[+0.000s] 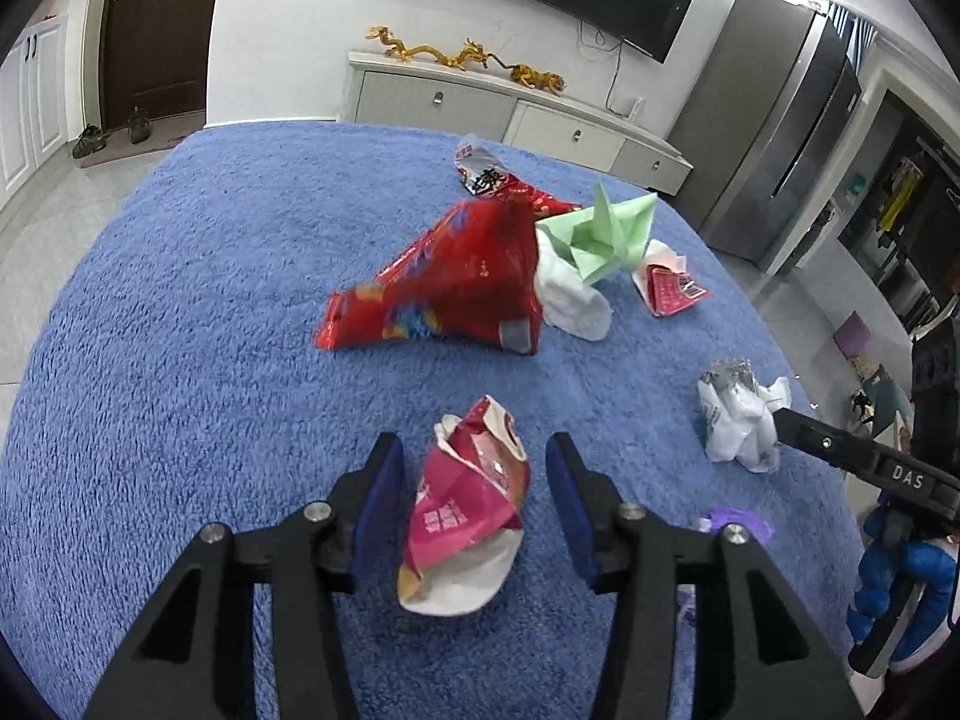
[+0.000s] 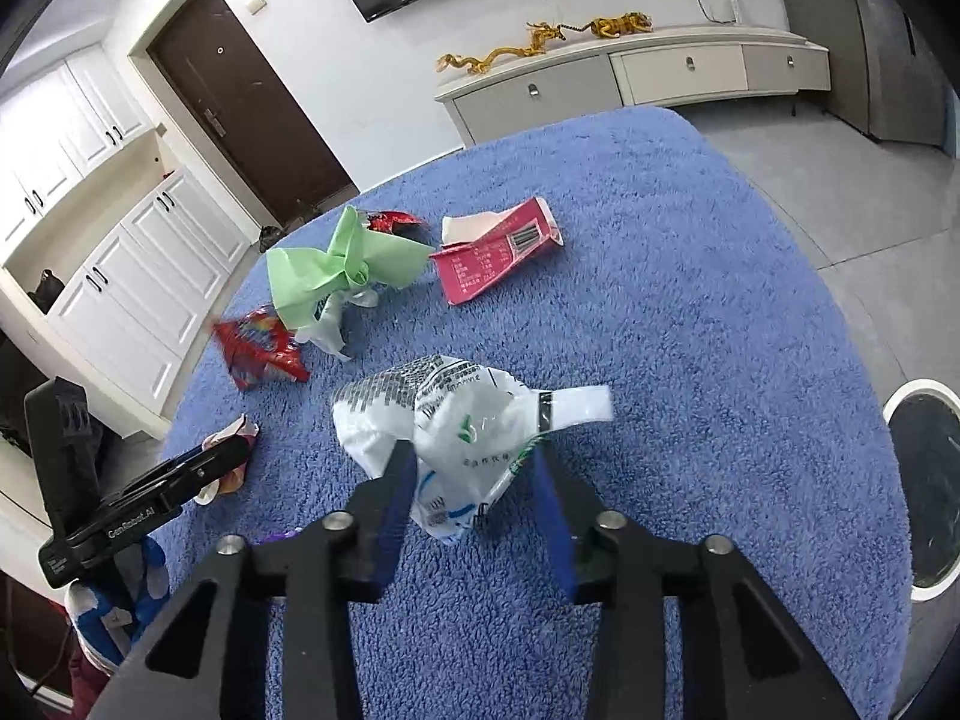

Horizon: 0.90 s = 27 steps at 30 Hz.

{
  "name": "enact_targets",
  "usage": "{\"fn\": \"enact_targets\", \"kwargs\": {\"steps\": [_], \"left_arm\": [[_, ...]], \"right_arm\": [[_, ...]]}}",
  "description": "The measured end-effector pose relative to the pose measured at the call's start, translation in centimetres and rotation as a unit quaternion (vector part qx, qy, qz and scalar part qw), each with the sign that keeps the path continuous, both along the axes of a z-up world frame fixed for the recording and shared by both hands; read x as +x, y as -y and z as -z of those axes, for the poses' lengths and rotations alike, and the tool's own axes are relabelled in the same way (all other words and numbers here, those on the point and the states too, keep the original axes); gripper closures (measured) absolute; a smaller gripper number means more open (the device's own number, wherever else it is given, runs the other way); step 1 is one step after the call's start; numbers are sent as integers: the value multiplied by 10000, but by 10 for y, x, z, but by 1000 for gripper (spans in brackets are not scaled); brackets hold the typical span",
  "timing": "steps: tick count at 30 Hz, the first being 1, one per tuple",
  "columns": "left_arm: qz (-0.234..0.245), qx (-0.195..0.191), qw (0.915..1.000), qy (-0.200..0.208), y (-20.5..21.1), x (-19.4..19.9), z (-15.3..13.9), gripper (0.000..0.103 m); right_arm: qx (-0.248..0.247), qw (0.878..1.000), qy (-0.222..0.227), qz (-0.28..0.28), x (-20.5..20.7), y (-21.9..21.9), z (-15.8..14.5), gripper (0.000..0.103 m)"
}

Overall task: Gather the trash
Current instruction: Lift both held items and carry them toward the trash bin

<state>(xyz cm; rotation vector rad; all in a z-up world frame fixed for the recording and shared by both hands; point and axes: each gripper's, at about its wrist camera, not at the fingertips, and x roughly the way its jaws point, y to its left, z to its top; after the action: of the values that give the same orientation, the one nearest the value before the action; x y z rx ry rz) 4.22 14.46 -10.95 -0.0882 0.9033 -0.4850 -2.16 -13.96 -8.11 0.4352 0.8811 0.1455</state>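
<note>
Trash lies scattered over a blue fleecy cover [image 1: 180, 360]. Nearest the left gripper [image 1: 474, 468] is a crumpled pink carton [image 1: 468, 510], sitting between the two blue pads [image 1: 384, 492] with a visible gap on each side, so the jaws stand open around it and do not press it. Farther off rest a red snack bag [image 1: 444, 288], a green folded paper [image 1: 594, 234] and a white tissue [image 1: 570, 294], close together; a small pink box [image 1: 669, 288] lies to their right.

The right gripper [image 2: 474, 468] reaches over a white plastic wrapper [image 2: 456, 426]. The wrapper sits between its pads [image 2: 399, 492]; the left pad looks to be against the plastic, but whether the pair pinches it cannot be told. Both grippers slant downward toward the cover, side by side, left one near the right one's wrapper. A round bin [image 2: 927, 396] shows at the far right edge of the right wrist view.
</note>
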Motion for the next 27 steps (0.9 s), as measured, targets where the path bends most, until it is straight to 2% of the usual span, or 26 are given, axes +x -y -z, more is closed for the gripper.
{"fn": "enact_targets", "kwargs": {"steps": [5, 9, 12, 15, 17, 18, 21, 27], "left_arm": [[93, 80, 9999, 64, 5, 0, 2, 56], [113, 130, 9998, 94, 8, 0, 3, 69], [102, 135, 9998, 101, 10, -1, 3, 72], [68, 167, 9998, 127, 9, -4, 3, 73], [30, 160, 9997, 159, 9, -7, 1, 73], [-7, 126, 9998, 175, 7, -8, -1, 74], [-91, 26, 9997, 237, 4, -12, -9, 74], [-151, -24, 9990, 420, 1, -25, -29, 75]], "right_arm": [[265, 9996, -5, 44, 4, 5, 9, 61], [767, 9969, 59, 132, 5, 16, 15, 61], [1216, 9919, 79, 357, 4, 29, 22, 61], [1322, 9904, 81, 397, 4, 27, 23, 59], [1208, 9919, 92, 380, 3, 23, 21, 59], [1174, 9924, 90, 364, 4, 22, 20, 61], [1169, 9927, 154, 259, -1, 18, 16, 78], [1222, 9915, 422, 164, -15, 19, 0, 85]]}}
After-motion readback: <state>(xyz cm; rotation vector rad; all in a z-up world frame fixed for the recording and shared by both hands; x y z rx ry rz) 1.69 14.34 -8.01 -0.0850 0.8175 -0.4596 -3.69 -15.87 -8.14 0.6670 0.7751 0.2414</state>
